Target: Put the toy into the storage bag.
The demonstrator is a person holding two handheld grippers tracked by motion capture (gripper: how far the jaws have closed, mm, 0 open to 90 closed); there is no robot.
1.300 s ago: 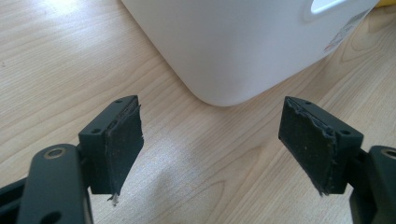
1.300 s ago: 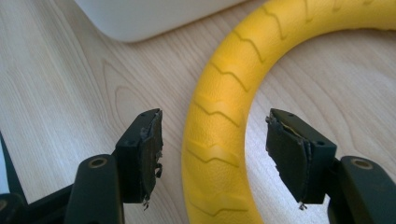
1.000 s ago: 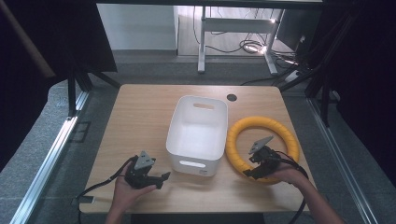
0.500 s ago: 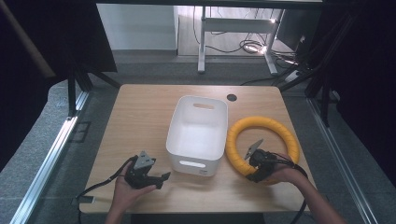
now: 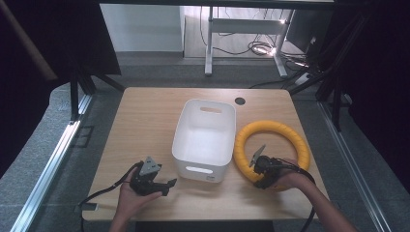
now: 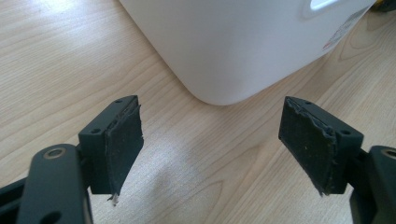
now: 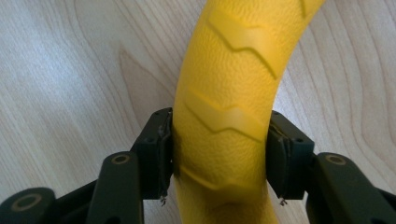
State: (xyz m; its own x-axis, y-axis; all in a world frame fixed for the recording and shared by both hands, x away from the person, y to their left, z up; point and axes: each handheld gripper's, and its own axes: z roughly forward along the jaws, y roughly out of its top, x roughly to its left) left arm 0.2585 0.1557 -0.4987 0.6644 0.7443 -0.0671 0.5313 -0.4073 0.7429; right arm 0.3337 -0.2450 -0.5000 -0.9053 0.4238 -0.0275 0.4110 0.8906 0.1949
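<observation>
A yellow ring [image 5: 290,133] with raised zigzag ribs lies flat on the wooden table, right of a white bin [image 5: 205,137]. My right gripper [image 5: 261,175] sits over the ring's near arc; its jaws have just been closing, and both pads now press the sides of the yellow ring [image 7: 233,84]. My left gripper [image 5: 169,186] rests in a hand near the front edge, left of the bin, open with nothing between its fingers [image 6: 123,140]. The white bin [image 6: 243,42] has its rounded corner just ahead of them.
The wooden table [image 5: 145,125] has bare room on its left half. A round black grommet [image 5: 240,101] sits near the far edge. Dark frame posts and a metal rail flank the table. Cables trail from both grippers off the front edge.
My right gripper has settled down onto the ring's near arc and its jaws have closed on it. The left hand and its gripper have stayed put.
</observation>
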